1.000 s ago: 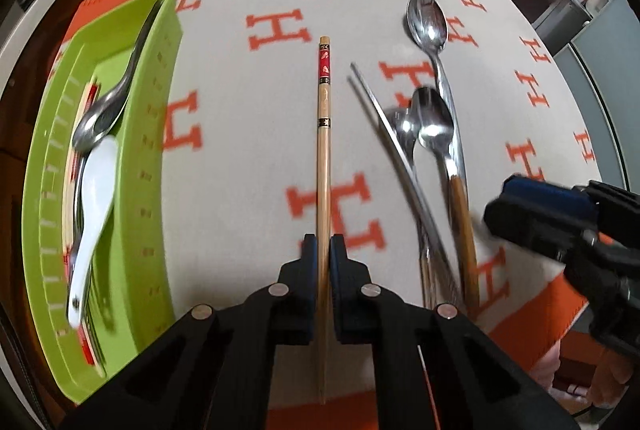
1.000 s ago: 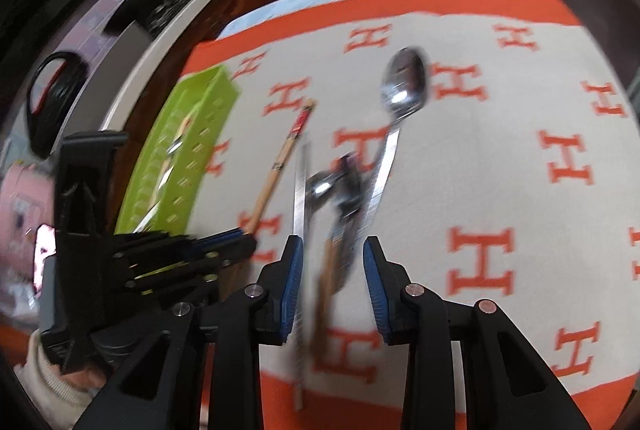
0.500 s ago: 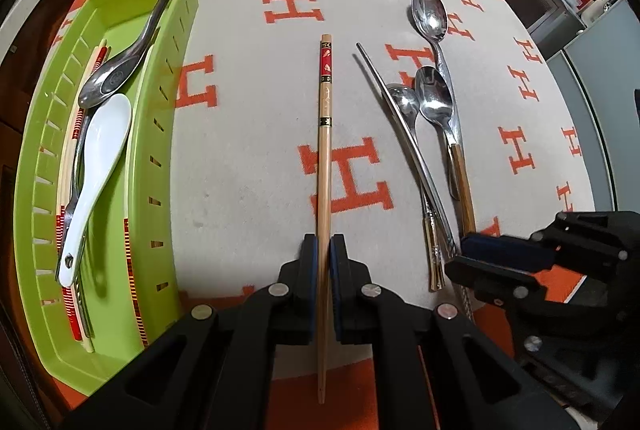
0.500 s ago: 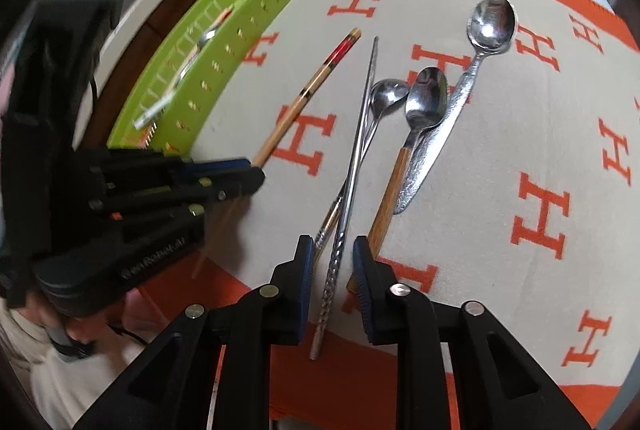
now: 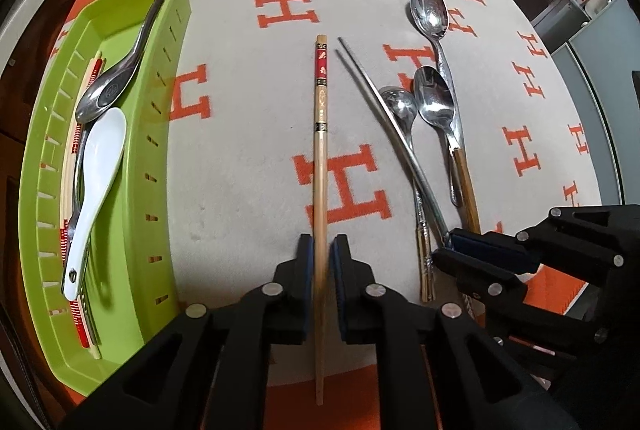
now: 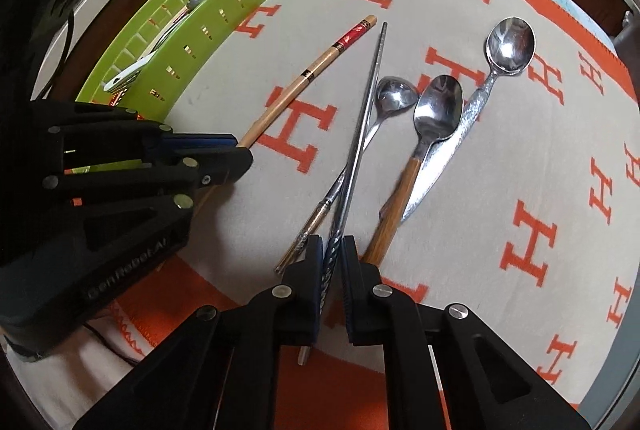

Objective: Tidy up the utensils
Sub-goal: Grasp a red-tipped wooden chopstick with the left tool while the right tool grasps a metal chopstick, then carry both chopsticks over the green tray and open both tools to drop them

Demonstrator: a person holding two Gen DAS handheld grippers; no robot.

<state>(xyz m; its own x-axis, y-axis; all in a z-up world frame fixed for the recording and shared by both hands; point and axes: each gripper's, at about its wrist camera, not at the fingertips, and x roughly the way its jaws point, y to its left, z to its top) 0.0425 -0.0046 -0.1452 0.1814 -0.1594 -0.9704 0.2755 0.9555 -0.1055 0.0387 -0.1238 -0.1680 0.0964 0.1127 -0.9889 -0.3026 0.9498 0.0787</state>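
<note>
Two grippers work side by side above the orange-lettered blanket. At nine o'clock sits the green slotted tray, glossy plastic, already holding a white ceramic spoon and steel pieces. The left gripper pinches a wooden chopstick, matte with a red band, its long axis running straight toward twelve. The right gripper is narrowed around a thin steel chopstick, polished with a twisted end, pointing to one o'clock. Three spoons lie beyond. The left gripper looks nearer the tray.
</note>
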